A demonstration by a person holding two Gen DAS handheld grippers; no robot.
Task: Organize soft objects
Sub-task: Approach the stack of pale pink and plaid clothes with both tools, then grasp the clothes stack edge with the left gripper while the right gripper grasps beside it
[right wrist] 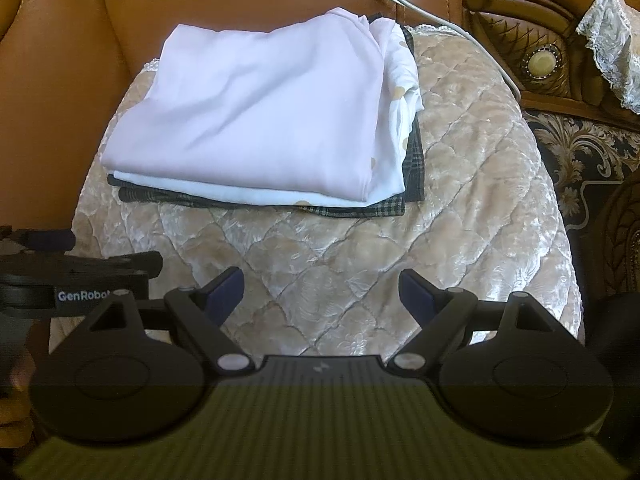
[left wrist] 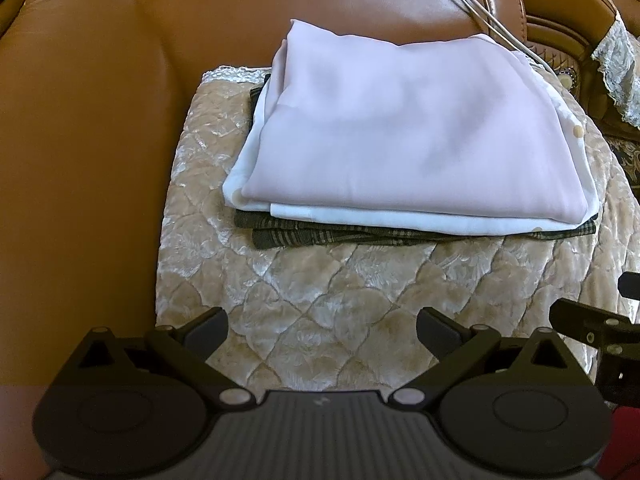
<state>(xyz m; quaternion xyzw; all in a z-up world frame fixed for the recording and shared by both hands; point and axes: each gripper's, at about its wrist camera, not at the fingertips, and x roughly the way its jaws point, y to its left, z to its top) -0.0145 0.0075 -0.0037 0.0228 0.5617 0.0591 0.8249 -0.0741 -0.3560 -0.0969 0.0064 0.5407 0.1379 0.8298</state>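
Pale lilac, thin and smooth-looking, the folded lilac cloth (left wrist: 384, 132) lies on top of a small stack on the quilted beige velvet seat pad (left wrist: 320, 300), which covers the cushion of a brown leather sofa (left wrist: 88, 160). Under it sits a folded white cloth with tan spots (right wrist: 400, 80), and at the bottom a folded dark plaid cloth (left wrist: 288, 236) whose edges stick out at the front and right. The stack lies toward the back of the pad, close to the sofa's backrest, with a grey cable (right wrist: 440, 20) trailing behind it.

The left gripper (left wrist: 322, 330) and the right gripper (right wrist: 322, 290) hover side by side over the bare front part of the pad, well short of the stack. Both pairs of jaws stand wide apart and hold nothing.

All three pieces look light, limp and easily disturbed. The lilac fabric seems silky, so it would likely slide over the white layer and lose its fold if pulled from a single corner. The firmest place to take hold appears to be the thick folded front edge, where the layers bunch together; pinching there at both near corners, one gripper each, should keep the fold. A shallow bite risks catching only the top ply, while a deep one could also grab the white cloth below.
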